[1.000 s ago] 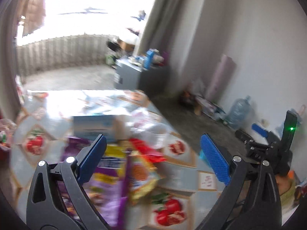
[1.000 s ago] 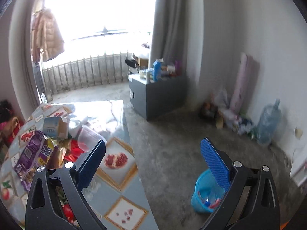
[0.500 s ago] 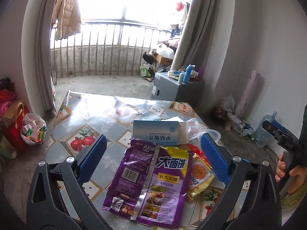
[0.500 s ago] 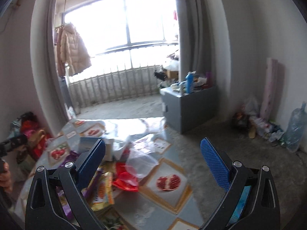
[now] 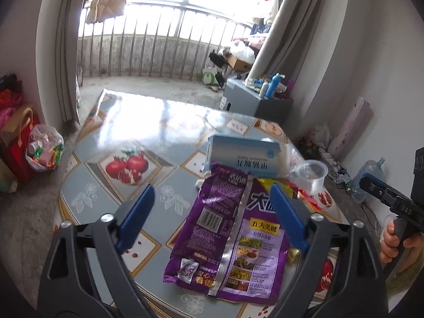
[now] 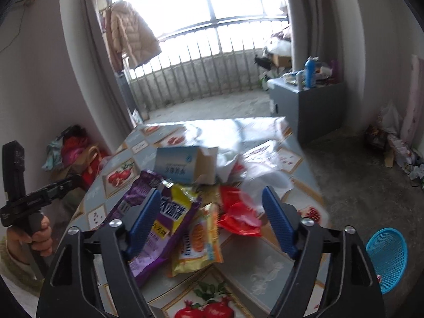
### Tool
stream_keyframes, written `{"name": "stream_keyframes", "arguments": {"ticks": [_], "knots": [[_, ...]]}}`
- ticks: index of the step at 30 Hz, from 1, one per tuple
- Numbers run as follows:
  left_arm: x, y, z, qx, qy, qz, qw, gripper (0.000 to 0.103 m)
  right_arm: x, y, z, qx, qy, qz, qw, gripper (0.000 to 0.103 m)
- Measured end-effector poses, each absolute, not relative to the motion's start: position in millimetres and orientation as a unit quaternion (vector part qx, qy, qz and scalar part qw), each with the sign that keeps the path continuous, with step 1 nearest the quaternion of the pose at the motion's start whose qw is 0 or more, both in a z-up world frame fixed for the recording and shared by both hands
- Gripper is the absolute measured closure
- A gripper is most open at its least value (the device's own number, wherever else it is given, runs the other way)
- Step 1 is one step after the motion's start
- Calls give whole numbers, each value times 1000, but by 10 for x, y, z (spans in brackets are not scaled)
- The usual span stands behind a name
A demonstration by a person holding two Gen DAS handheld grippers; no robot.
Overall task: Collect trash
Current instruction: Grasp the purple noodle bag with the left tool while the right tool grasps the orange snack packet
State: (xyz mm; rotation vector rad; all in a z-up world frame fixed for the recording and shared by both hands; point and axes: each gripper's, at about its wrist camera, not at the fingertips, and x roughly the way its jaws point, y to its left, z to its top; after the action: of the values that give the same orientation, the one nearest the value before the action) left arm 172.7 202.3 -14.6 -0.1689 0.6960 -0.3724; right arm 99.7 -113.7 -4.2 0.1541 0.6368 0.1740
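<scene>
Hovering over trash, both grippers spread and empty.
Lower the left gripper (image 5: 210, 213) onto the flat purple foil snack bag (image 5: 230, 238), pinching its near edge off the table (image 5: 111, 143).

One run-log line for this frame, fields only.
phase: approach | left gripper: open, empty | right gripper: open, empty | trash: purple packet, blue box on table | blue basket: floor

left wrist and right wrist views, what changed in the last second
Both cameras swung from the floor side onto the table. The left gripper now hangs over the purple snack bag; the right gripper faces the wrapper pile, blue basket at its right. Nothing was grasped; both stay open and the trash lies as before.
</scene>
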Motion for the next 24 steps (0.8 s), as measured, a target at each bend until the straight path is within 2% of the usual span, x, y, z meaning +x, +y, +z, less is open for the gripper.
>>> {"name": "stream_keyframes", "arguments": {"ticks": [6, 12, 20, 24], "knots": [[1869, 2033, -526, -90, 393, -204, 892, 43, 1221, -782, -303, 73, 368, 127, 918, 58], [2113, 2030, -735, -105, 422, -223, 872, 58, 1423, -545, -550, 64, 414, 133, 898, 77], [2439, 1982, -1046, -125, 473, -228, 842, 73, 1614, -502, -843, 76, 464, 122, 874, 92], [2477, 1996, -1128, -147, 486, -242, 827, 75, 1653, -533, -918, 85, 477, 121, 867, 95]]}}
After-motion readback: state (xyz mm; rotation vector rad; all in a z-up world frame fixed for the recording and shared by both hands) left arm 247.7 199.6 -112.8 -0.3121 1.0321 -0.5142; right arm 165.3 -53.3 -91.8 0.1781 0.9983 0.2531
